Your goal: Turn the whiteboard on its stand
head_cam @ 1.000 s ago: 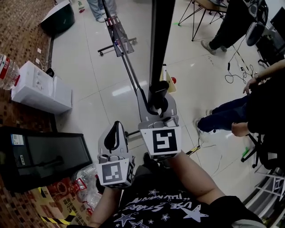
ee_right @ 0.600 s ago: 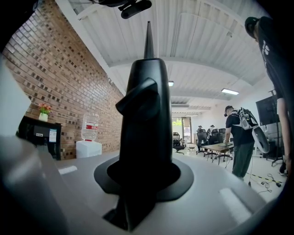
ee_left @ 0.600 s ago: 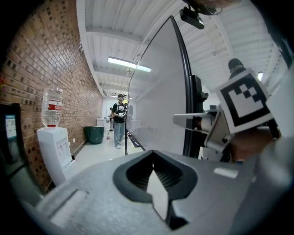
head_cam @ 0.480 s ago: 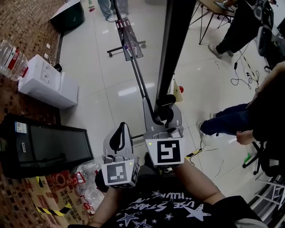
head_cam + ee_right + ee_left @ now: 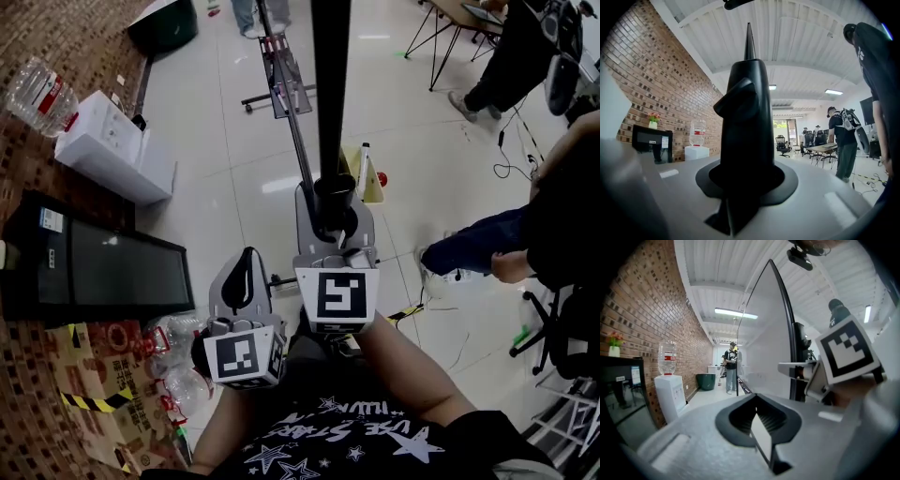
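Note:
The whiteboard shows edge-on in the head view as a tall black bar above its wheeled stand. My right gripper is shut on the board's black frame edge, which fills the space between its jaws in the right gripper view. My left gripper is held lower and to the left, apart from the board, shut with nothing in it. In the left gripper view the white board face rises just right of the left gripper, and the right gripper's marker cube sits beside it.
A white water dispenser with a bottle and a black screen stand along the brick wall at left. Empty plastic bottles lie near my feet. A seated person's legs and floor cables are at right.
The board's black edge has swung from leaning right to straight up in the head view. The right gripper stays clamped on it; the left gripper keeps its place.

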Motion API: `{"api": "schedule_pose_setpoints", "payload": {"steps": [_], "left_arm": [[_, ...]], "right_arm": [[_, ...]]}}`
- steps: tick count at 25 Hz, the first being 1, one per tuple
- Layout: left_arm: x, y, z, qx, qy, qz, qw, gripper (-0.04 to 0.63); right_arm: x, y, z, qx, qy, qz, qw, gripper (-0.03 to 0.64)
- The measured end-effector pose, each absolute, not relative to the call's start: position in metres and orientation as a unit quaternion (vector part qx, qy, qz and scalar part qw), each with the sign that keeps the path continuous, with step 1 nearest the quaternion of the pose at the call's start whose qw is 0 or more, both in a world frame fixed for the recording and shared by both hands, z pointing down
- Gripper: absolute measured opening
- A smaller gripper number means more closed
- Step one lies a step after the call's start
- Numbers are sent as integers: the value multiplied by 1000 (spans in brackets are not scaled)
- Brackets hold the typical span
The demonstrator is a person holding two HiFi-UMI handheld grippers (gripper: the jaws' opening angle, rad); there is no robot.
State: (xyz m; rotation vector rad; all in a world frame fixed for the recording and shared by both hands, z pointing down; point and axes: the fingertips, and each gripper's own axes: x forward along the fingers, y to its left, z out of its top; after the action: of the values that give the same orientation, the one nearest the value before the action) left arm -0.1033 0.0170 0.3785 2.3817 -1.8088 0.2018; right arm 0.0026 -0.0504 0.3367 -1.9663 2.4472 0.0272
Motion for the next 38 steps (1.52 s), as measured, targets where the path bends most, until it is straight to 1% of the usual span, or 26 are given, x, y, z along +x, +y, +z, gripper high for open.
{"api": "schedule_pose_setpoints", "payload": {"steps": [5,12,19,24,38], "left_arm": [[-101,63,378,775,-624,73,69,6],[-114,107,377,756,-646,78,72,6],[-122,117,379,766,-634,74,74,6],[-123,120,379,781,-616,65,78,6],[-122,135,358,805,-588,47,58,6]], "right_arm": [[9,-27,334,-621,784,5,17,127],[18,7,334,-621,783,3,13,129],[18,34,336,-618,786,0,13,127],[35,48,341,-636,771,-3,22,124],[36,58,337,-629,778,13,15,123]]}}
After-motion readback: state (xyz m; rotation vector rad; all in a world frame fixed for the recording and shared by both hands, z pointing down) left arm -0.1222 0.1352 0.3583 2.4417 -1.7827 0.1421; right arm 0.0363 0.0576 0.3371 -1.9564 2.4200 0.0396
